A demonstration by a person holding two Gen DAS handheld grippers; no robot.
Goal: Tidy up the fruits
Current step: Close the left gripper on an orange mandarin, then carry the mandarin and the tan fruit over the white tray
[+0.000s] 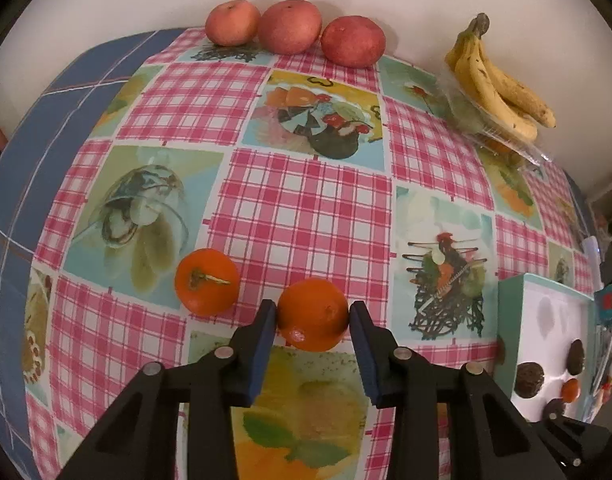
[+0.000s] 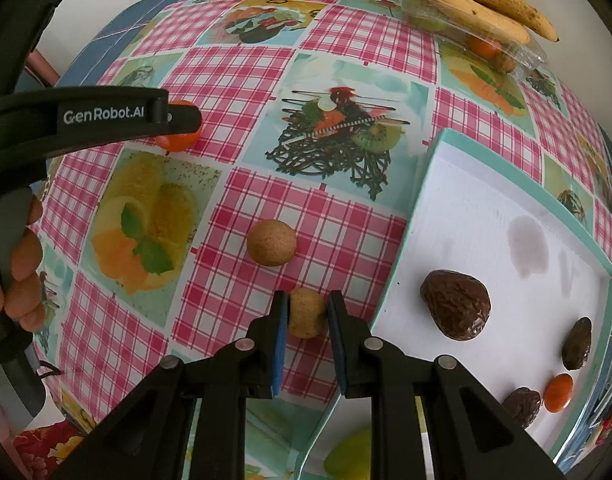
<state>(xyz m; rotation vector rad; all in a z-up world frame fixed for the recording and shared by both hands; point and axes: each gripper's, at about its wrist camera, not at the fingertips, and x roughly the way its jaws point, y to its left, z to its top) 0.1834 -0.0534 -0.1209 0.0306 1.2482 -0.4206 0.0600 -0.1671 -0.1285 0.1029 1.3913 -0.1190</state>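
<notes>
Left gripper (image 1: 311, 316): jaws clamp an orange (image 1: 313, 314) from both sides, low over the checked tablecloth (image 1: 302, 208); pads touch the fruit on its left and right flanks.
Second orange (image 1: 207, 281): lies just left of the held one, stem up, apart from the jaws.
Right gripper (image 2: 306, 314): jaws bracket a small tan round fruit (image 2: 306, 313); the left pad touches it, while contact on the right cannot be told for certain.
Other tan fruit (image 2: 271, 242): rests free on the cloth, a little farther away.
Tray (image 2: 485, 208): white with a teal rim, at the right; holds dark wrinkled fruits (image 2: 454, 305) and one small orange-red piece (image 2: 558, 393).
Far edge: three red apples (image 1: 292, 26) in a row; bananas (image 1: 501, 88) on a clear plastic pack at far right.
Step in hand (judged): each gripper takes one fruit for sorting.
Technique: squeeze only enough to hold, since round fruit rolls; lift straight up before moving sideways, so the left jaw does not nudge the neighbouring orange; set the tan fruit in bare tray space, clear of the dark ones.
</notes>
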